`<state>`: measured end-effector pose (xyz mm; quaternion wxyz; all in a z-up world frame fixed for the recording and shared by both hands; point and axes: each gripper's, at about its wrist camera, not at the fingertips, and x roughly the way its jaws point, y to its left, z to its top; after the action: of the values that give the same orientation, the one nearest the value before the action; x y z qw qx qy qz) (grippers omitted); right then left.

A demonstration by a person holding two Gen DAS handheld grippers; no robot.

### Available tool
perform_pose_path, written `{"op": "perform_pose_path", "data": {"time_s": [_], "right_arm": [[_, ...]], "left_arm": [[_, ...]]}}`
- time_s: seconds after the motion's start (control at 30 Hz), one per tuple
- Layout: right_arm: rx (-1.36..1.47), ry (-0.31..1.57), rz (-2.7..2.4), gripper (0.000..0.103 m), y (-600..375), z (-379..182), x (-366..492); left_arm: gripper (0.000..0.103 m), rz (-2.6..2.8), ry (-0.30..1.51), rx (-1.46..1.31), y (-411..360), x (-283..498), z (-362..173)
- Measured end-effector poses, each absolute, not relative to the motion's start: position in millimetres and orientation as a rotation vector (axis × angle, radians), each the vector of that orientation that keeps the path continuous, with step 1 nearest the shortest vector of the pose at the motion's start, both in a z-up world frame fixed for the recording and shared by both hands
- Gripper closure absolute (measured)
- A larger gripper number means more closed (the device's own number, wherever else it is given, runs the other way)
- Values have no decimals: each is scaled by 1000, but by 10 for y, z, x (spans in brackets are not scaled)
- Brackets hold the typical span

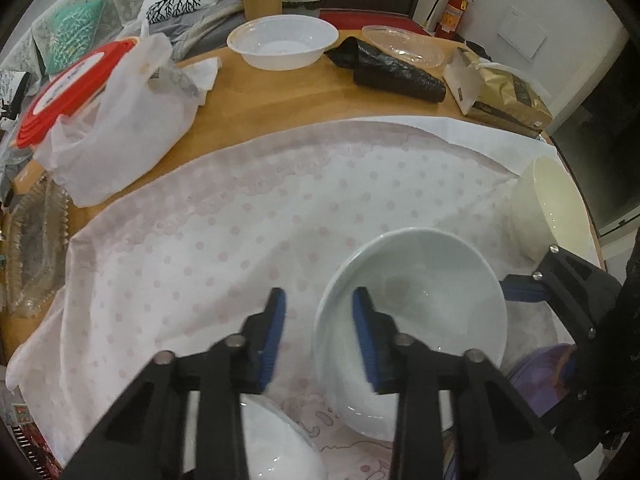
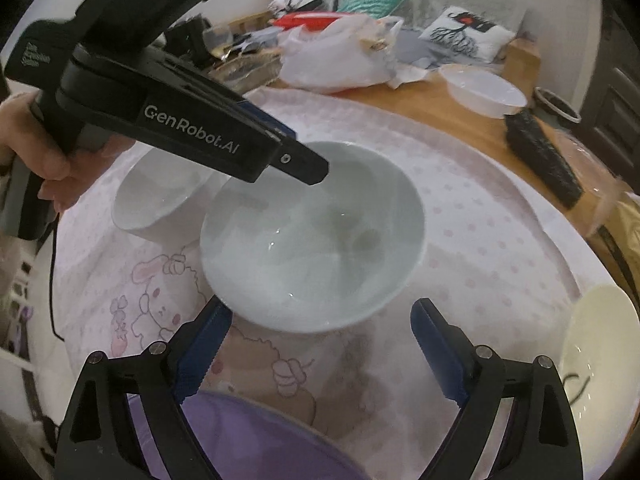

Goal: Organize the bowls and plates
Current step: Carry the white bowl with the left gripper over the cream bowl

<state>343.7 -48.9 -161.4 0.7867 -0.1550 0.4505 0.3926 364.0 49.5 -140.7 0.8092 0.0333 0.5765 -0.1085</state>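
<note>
A pale blue-white bowl (image 1: 416,300) (image 2: 316,236) stands on the pink dotted cloth (image 1: 240,208). My left gripper (image 1: 319,300) is open, its jaws astride the bowl's near-left rim, one finger inside and one outside. A smaller white bowl (image 1: 280,452) (image 2: 160,192) lies just below it. A cream bowl (image 1: 556,204) (image 2: 600,364) sits at the right edge of the cloth. My right gripper (image 2: 320,320) is open and empty, just short of the blue-white bowl. A purple plate (image 2: 248,440) lies under the right gripper.
The wooden table (image 1: 280,96) carries a white plastic bowl (image 1: 284,40), a clear lid (image 1: 404,44), a black roll (image 1: 396,68), a gold bag (image 1: 508,96), a white plastic bag (image 1: 116,120) with red lids (image 1: 68,88), and a glass tray (image 1: 36,248).
</note>
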Motion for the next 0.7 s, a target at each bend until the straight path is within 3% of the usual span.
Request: {"op": "perform_pose_path", "data": {"time_s": [0.2, 0.7], "right_arm": [[-339, 974, 890, 15, -389, -1694, 3521], [-333, 976, 878, 14, -325, -1718, 3531]], "left_arm": [[91, -260, 1226, 63, 469, 3644, -1439], [91, -263, 1253, 123, 438, 3586, -1517]]}}
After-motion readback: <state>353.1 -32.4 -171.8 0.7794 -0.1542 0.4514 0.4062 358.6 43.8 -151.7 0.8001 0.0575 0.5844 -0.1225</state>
